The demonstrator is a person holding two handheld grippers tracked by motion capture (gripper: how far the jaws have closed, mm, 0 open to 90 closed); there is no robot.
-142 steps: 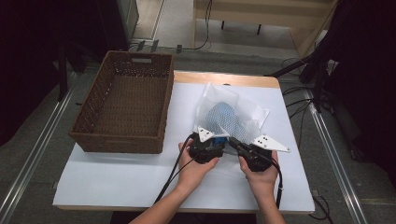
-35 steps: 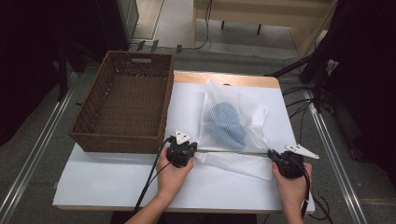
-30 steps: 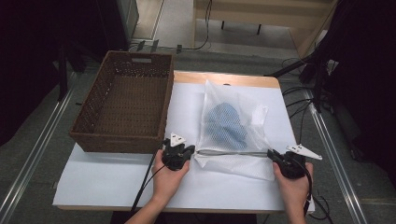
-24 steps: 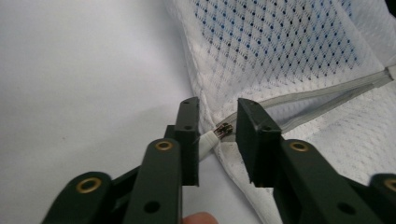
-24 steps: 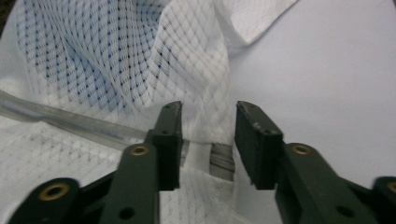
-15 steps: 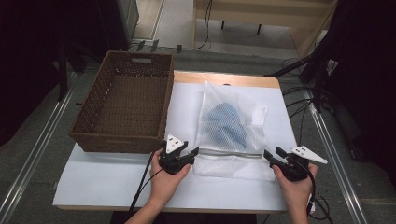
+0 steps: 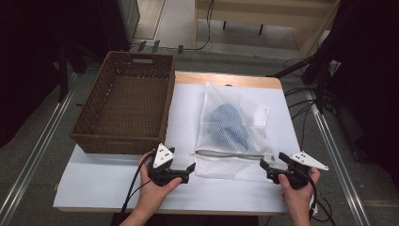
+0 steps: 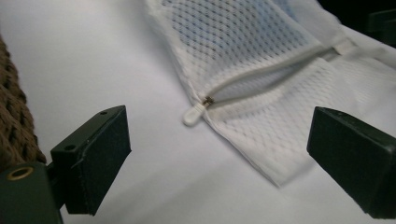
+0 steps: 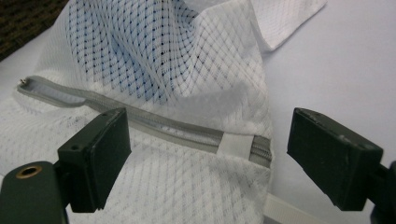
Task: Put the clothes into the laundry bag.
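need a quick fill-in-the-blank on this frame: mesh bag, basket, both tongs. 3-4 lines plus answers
1. The white mesh bag lies flat on the table with a ____ coloured item inside it.
2. The brown wicker basket holds ____.
3. Both the left tongs and the right tongs have their jaws ____, gripping nothing.
4. The zipper pull sits at the end of the zipper nearest the ____ tongs.

Missing words: blue; nothing; open; left
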